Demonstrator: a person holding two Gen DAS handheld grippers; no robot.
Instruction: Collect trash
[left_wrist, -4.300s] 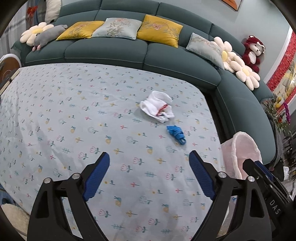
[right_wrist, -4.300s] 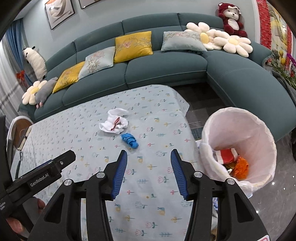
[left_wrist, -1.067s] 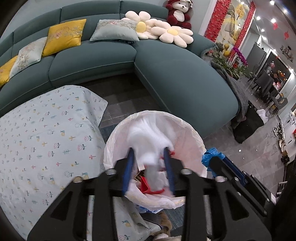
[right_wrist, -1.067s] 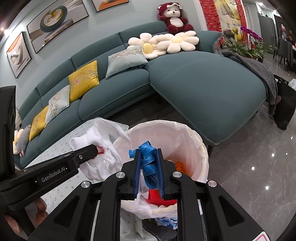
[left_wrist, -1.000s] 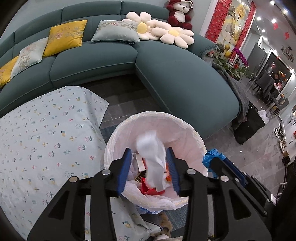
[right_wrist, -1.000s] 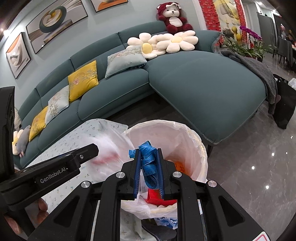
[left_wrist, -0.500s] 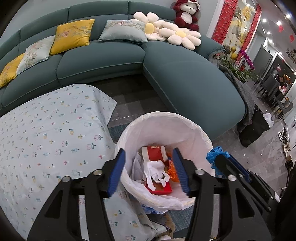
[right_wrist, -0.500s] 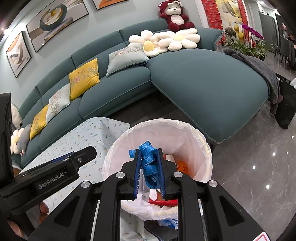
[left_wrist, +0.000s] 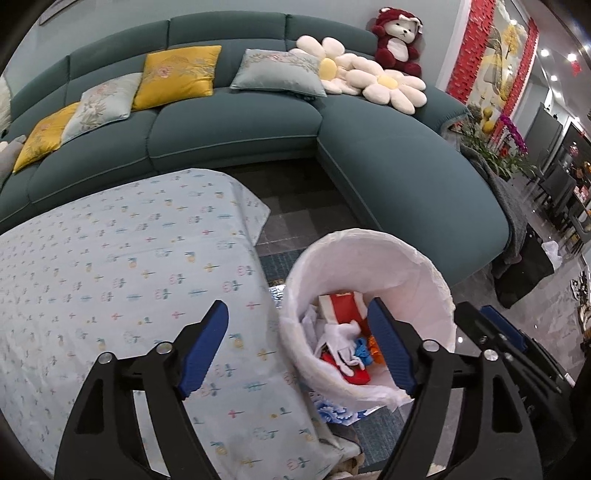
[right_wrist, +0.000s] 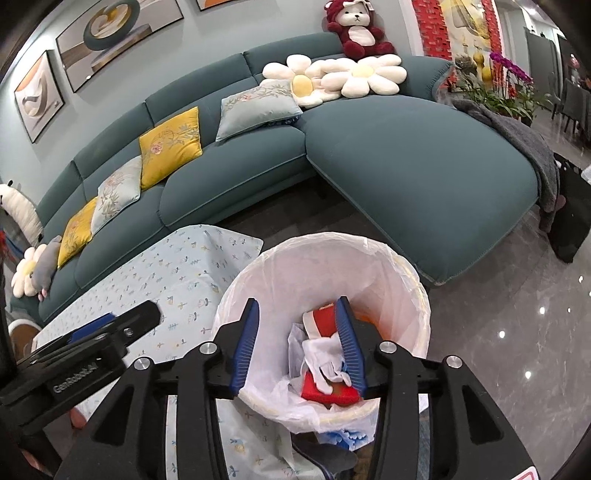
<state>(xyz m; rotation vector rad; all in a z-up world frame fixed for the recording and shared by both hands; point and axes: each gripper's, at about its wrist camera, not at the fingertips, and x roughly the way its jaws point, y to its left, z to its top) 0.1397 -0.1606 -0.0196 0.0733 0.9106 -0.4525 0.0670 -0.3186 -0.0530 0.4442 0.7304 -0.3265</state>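
Note:
A bin with a white liner (left_wrist: 424, 266) stands on the floor beside the table. In it lie a white cloth (left_wrist: 341, 332), a blue strap (left_wrist: 364, 349) and a red packet (left_wrist: 338, 301). My left gripper (left_wrist: 295, 314) hangs over the table's corner and the bin's near rim; its jaws are opening wide and hold nothing. My right gripper (right_wrist: 297, 306) is right above the bin (right_wrist: 321, 240), jaws opening with nothing between them. Below it I see the white cloth (right_wrist: 321, 350) on the red packet (right_wrist: 325, 391).
The table under a pale floral cloth (left_wrist: 110, 277) fills the left side. A dark teal corner sofa (left_wrist: 406, 177) with cushions wraps around behind the table and bin. Tiled floor (right_wrist: 517, 332) lies to the right of the bin.
The white cloth fell from my left gripper into the bin. The blue strap left my right gripper and now lies in the bin. Both pairs of jaws spread apart; the left view shifted toward the table.

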